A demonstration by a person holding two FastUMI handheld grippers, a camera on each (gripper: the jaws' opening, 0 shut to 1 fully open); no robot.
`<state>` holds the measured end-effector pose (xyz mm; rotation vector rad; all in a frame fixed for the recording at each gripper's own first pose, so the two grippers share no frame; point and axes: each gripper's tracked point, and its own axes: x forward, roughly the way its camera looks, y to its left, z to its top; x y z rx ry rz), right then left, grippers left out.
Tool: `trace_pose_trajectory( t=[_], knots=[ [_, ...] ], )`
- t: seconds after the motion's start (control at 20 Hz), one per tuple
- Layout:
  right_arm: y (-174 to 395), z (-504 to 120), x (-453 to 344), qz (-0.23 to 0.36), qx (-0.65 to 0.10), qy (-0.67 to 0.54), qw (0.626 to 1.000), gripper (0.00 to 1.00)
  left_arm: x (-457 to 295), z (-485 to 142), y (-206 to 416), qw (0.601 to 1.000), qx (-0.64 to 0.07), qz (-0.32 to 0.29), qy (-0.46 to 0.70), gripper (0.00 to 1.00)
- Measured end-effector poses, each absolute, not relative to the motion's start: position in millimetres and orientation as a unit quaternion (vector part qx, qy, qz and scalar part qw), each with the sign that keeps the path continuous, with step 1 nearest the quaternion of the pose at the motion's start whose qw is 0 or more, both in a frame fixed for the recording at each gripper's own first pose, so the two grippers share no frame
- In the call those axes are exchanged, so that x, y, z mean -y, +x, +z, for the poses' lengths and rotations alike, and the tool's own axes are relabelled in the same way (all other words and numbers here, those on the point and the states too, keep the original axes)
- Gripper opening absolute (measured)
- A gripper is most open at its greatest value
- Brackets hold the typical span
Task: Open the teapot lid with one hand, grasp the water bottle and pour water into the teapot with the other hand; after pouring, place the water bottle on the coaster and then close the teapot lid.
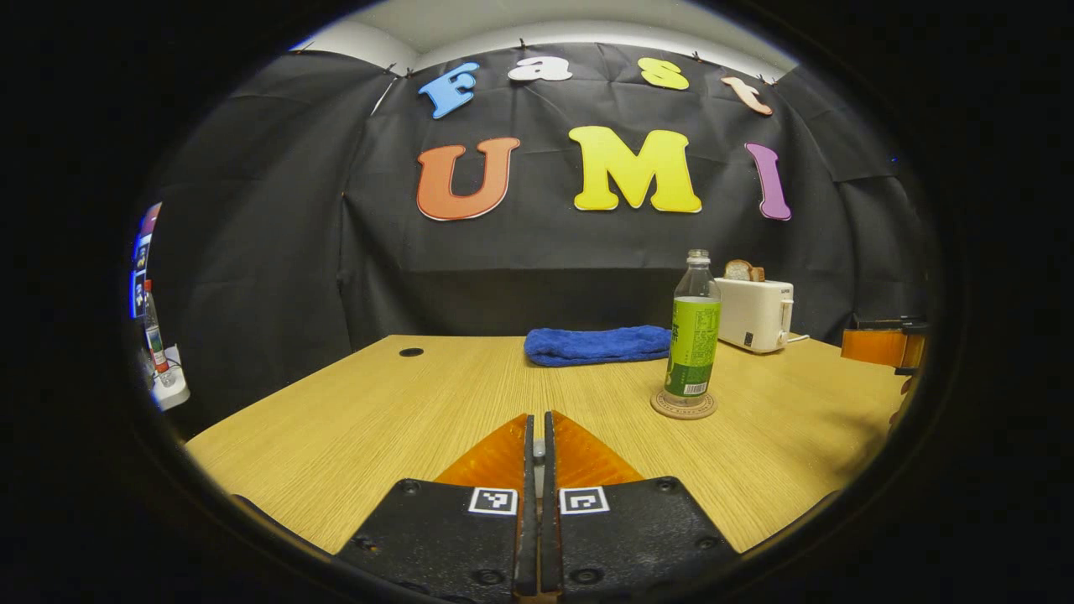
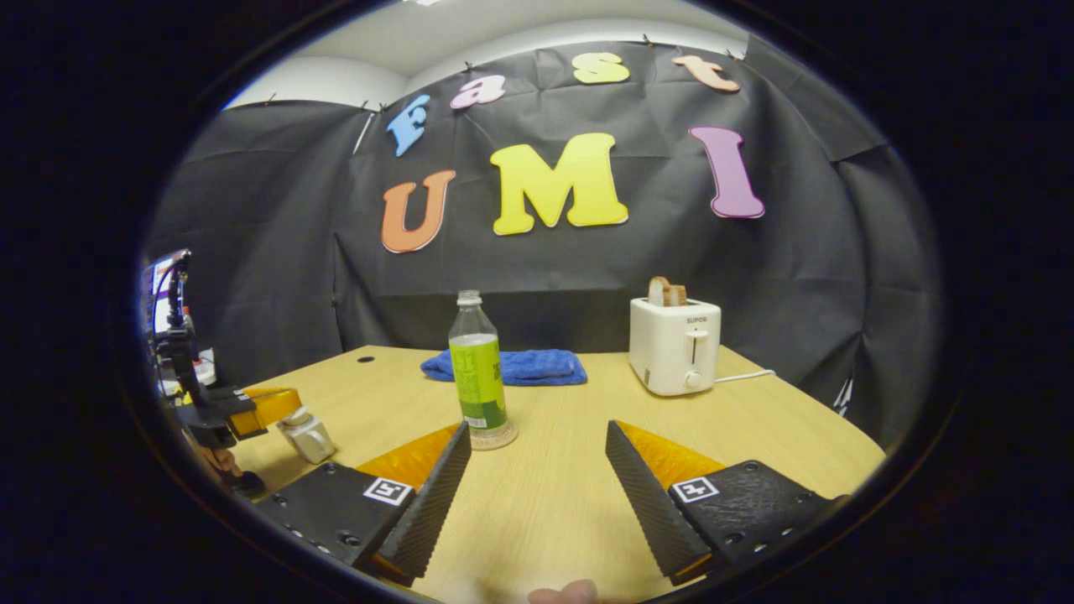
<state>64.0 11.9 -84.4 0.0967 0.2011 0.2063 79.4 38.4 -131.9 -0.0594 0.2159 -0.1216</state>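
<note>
The teapot body is hard to make out — in the right gripper view the left gripper (image 2: 289,419) sits at the table's (image 2: 554,503) left edge with a pale lid (image 2: 306,436) at its tip. The left gripper's (image 1: 538,449) jaws are pressed together on a small knob, barely visible. One bottle (image 1: 694,335) stands upright on one coaster (image 1: 684,406). The right gripper (image 2: 537,470) gapes wide, holding nothing. One towel (image 2: 512,367), one toaster (image 2: 675,346) behind.
</note>
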Motion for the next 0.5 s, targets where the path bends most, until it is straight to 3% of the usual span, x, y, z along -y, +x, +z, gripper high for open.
trace_pose_trajectory(
  t=[0.35, 0.45, 0.5],
  knots=[
    [59, -79, -9, 0.104, -0.088, 0.050, 0.989, 0.96, -45, -133, 78, 0.992, -0.121, -0.034, -0.015, 0.10],
    [59, -74, -4, 0.096, -0.076, 0.047, 0.991, 0.96, -46, -119, 75, 0.994, -0.104, -0.025, -0.002, 0.45],
    [59, -71, 0, 0.090, -0.072, 0.044, 0.992, 0.96, -47, -110, 72, 0.995, -0.093, -0.019, 0.000, 0.72]
  ],
)
